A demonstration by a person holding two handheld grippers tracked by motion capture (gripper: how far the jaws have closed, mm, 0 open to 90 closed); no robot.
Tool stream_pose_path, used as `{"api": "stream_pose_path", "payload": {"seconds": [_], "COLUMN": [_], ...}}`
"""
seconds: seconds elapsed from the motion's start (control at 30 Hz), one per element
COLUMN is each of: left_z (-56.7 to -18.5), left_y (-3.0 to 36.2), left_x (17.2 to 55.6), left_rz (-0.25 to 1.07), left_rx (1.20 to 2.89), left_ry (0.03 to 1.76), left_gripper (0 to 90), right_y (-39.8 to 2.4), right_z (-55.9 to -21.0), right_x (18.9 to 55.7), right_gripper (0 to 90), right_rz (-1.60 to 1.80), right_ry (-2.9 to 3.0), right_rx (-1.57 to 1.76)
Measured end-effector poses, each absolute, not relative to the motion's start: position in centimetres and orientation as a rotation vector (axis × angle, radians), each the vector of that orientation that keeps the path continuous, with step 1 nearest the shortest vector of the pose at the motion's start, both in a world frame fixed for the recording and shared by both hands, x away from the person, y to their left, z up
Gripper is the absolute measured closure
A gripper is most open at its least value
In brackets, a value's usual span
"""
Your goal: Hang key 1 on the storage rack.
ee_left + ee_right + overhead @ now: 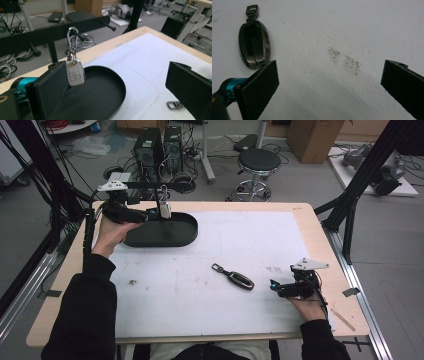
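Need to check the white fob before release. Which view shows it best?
Left gripper view: the white fob is close, buttons and key ring clear, beside one jaw over the black tray. In the high view it is small, above the tray.

left gripper (150, 213): raised at far left, jaws wide apart | right gripper (274, 287): low at near right, jaws wide apart

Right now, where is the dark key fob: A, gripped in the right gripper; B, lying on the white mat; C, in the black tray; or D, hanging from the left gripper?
B: the dark key fob lies flat on the white mat, apart from the black tray, and the right gripper is open beside it.
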State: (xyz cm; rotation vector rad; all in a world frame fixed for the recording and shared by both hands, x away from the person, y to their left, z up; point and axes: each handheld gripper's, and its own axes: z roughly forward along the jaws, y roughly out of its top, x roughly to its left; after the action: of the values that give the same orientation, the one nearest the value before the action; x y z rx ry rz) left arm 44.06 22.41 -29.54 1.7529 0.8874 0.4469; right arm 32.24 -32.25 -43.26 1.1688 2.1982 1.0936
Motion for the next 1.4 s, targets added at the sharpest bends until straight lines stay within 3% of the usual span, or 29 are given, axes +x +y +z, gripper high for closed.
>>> {"api": "stream_pose_path", "payload": {"seconds": [0.47, 0.6, 1.4], "left_z": [-32.4, -33.6, -36.8], "left_y": [23.8, 24.3, 25.8], "left_x": [41.1, 40.6, 36.6], "left_rz": [0.415, 0.352, 0.387], "left_rx": [1.757, 1.729, 1.8], "left_ry": [0.91, 0.924, 0.947], "left_gripper": [5.0, 4.9, 4.9], "right_y": [-32.2, -32.2, -32.1], "right_z": [-43.2, -43.3, -43.3], "right_x": [32.2, 32.3, 32.2], "right_gripper": [0.8, 0.8, 0.8], "right_rz": [1.095, 1.093, 1.085], "right_ry": [2.2, 2.2, 2.204], "right_rx": [1.168, 1.167, 1.165]}}
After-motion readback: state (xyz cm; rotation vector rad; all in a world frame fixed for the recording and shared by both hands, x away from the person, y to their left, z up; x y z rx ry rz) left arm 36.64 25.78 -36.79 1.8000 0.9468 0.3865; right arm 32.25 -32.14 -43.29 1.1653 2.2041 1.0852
